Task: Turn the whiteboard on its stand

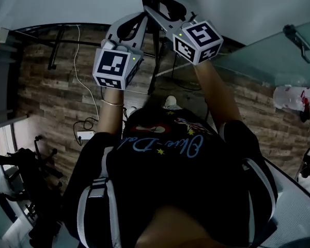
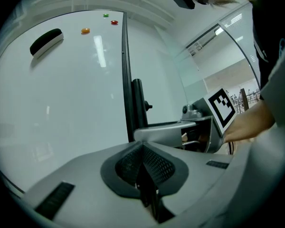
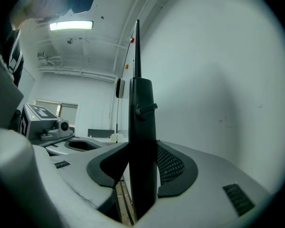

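The whiteboard (image 2: pixel 61 103) stands upright just in front of the person, at the top of the head view. In the left gripper view its white face is seen at a slant and stretches away to the left. Its right edge, with a thin black frame (image 2: pixel 125 80), runs up and down. In the right gripper view the board shows edge-on, as a thin line that rises straight above the post. Only a part of the board shows, so I cannot tell which side is the longer.

Under it lies a floor (image 1: pixel 46 87) of wood planks, and a glass panel (image 1: pixel 268 50) is at the right.

The black post (image 3: pixel 142 108) of the stand is upright, just beside the board's right edge. The right gripper (image 3: pixel 142 145) is clenched on this post, one pad on each side. The left gripper (image 2: pixel 142 146) has its jaws pressed together with only a dark slit between them. Its tips are near the lower frame, and I cannot tell if they touch it.

High on the face sit a black eraser (image 2: pixel 46 41), tilted, and three magnets: orange (image 2: pixel 85 31), green (image 2: pixel 106 15) and red (image 2: pixel 114 22). A small knob (image 3: pixel 146 108) sticks out from the post.
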Demonstrator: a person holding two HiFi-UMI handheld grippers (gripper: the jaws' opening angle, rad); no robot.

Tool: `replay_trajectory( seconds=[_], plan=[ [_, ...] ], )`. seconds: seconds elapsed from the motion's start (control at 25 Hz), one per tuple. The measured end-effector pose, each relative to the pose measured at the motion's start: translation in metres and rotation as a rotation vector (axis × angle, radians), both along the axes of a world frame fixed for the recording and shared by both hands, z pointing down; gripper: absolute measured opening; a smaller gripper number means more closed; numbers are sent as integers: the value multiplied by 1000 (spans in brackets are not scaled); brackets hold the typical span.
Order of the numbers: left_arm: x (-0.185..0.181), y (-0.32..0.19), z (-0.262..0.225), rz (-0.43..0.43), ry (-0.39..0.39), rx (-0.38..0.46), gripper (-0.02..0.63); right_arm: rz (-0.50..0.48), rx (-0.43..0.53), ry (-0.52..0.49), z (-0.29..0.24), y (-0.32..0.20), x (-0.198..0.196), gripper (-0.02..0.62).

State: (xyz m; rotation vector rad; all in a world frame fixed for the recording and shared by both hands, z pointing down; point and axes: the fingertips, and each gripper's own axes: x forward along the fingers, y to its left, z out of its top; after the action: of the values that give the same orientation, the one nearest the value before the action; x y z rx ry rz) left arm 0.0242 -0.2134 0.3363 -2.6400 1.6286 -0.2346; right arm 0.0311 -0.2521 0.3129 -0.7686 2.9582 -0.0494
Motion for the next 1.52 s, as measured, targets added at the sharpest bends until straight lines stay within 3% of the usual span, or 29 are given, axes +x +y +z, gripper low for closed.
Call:
replay_trajectory(
  seconds=[0.44, 1.52],
  plan=[
    [-3, 13, -1, 62, 19, 1, 14, 48, -10, -18, 2, 15, 0, 181],
    [-21, 45, -1, 76, 31, 6, 14, 75, -10, -6, 2, 47, -17, 181]
  ],
)
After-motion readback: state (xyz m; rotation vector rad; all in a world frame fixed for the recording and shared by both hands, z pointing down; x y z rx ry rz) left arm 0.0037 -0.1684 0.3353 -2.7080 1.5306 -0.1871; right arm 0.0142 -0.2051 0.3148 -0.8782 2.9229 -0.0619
